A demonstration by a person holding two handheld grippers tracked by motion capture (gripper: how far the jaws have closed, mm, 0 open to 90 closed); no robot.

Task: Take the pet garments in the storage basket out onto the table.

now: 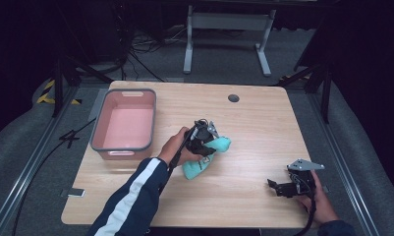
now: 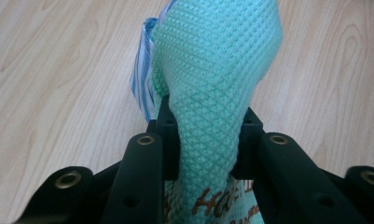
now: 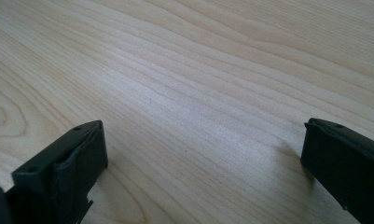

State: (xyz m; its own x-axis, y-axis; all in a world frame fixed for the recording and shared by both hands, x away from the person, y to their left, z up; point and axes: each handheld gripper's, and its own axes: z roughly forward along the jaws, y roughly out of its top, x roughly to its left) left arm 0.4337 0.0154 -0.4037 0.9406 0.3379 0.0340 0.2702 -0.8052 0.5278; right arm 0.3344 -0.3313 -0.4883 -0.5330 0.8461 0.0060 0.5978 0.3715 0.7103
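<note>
Surface: light wooden table (image 1: 253,123) in a dark room, pink plastic bin (image 1: 124,124) far left.
Thing: turquoise waffle-weave cloth (image 2: 212,70), bunched, mid-table, right of the bin.
Left gripper (image 2: 205,135): jaws clamped on the cloth's narrowed middle.
Right gripper (image 3: 203,154): jaws apart, nothing between them, near right.
Handling: likely light, soft, floppy; the loose ends will droop, so the gathered waist looks the best hold.
</note>
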